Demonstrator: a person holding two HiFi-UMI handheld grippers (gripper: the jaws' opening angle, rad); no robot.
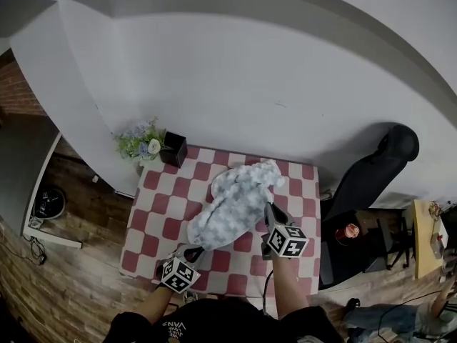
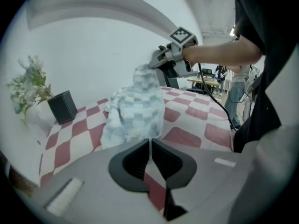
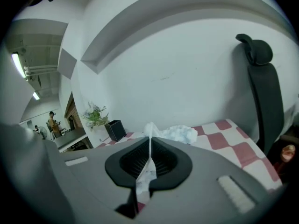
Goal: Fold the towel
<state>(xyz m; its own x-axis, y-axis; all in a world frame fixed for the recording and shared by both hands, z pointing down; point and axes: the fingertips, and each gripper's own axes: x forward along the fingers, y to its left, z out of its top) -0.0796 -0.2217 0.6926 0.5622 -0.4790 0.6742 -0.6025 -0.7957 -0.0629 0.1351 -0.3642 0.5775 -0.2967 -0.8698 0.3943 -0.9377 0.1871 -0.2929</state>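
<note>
A pale blue-and-white checked towel [image 1: 232, 206] lies bunched on the red-and-white checked table [image 1: 153, 213]. My left gripper [image 1: 194, 251] is at the towel's near left end, its jaws shut with the towel's [image 2: 135, 111] edge running into the slit at the left gripper's tips [image 2: 150, 141]. My right gripper [image 1: 269, 213] is shut on the near right corner. In the right gripper view a strip of cloth hangs through the right gripper's closed jaws [image 3: 150, 139], and the rest of the towel [image 3: 180, 133] lies ahead. The left gripper view shows the right gripper [image 2: 156, 63] holding that corner raised.
A black box [image 1: 173, 148] and a bunch of flowers [image 1: 139, 140] stand at the table's far left corner against the white wall. A black chair [image 1: 371, 177] stands right of the table, with a red can [image 1: 350, 231] beside it. A person [image 3: 51, 122] stands far off.
</note>
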